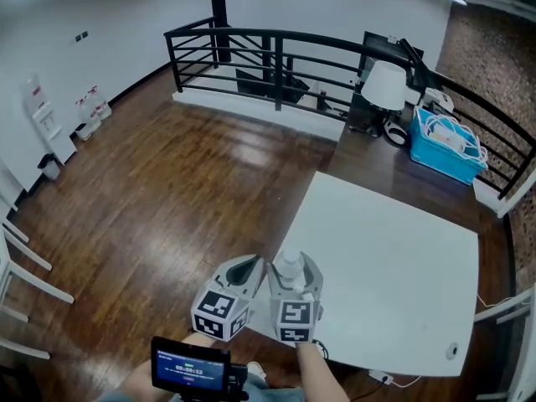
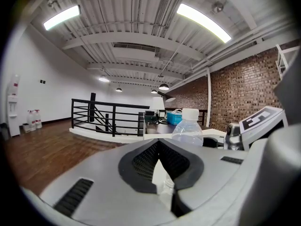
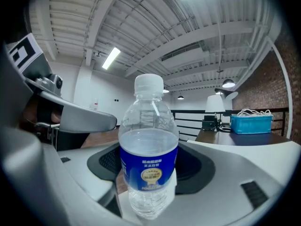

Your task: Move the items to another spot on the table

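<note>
Floor [image 1: 167,191]: wood boards, lying below the table's near left corner.
Table [image 1: 394,258]: white, with plenty of bare top towards the far and right sides for a new spot.
Left tongs [image 1: 241,268]: jaws together with nothing in them, just beside the right tongs and out past the table's edge, over the floor.
Right tongs [image 1: 293,276]: clamped low on the bottle, the jaws standing wide because its body is fat.
Bottle [image 3: 148,159]: clear with a blue label and a white cap on, about two-thirds full of water, upright at the table's near left corner. I cannot tell whether its base rests on the top or is lifted.
Risk, slip: the hold is low on a smooth round body, so a quick swing could tip the heavy upper part over.
Risk, fall: so near the corner, any loosening could send it to the floor.
Risk, bump: the left tongs are close enough to knock it.
</note>
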A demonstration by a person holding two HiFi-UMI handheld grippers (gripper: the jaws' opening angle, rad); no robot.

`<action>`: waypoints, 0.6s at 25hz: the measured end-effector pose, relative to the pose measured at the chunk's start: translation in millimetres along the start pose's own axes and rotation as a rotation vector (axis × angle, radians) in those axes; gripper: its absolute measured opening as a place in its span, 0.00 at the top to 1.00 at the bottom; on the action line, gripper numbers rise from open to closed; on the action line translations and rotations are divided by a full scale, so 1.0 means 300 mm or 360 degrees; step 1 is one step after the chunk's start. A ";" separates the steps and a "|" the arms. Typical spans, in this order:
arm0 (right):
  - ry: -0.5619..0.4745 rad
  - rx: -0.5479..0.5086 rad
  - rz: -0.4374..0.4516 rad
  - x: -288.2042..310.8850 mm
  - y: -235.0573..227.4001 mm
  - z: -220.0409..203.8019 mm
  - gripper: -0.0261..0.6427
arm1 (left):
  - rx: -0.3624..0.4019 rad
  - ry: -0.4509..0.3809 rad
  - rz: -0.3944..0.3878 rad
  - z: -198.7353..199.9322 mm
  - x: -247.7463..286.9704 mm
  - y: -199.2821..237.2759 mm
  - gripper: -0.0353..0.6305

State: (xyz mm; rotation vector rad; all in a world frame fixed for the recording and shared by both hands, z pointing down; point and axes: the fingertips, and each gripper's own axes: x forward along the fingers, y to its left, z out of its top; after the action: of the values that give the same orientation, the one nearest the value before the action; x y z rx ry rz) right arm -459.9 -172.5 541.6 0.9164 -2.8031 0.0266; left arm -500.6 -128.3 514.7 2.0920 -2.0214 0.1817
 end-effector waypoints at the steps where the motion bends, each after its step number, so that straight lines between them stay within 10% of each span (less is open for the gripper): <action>1: -0.0007 -0.0002 0.0003 0.001 -0.001 0.002 0.50 | 0.0001 0.0000 0.0002 -0.002 0.001 0.002 0.92; 15: -0.0007 0.0074 -0.0046 -0.007 -0.036 -0.011 0.45 | 0.0022 0.0007 0.0015 -0.014 -0.020 -0.001 0.92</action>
State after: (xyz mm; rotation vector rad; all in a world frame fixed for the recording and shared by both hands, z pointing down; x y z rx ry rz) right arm -451.4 -179.8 544.0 0.9686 -2.8036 0.0857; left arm -500.3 -121.4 517.3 2.0888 -2.0331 0.2021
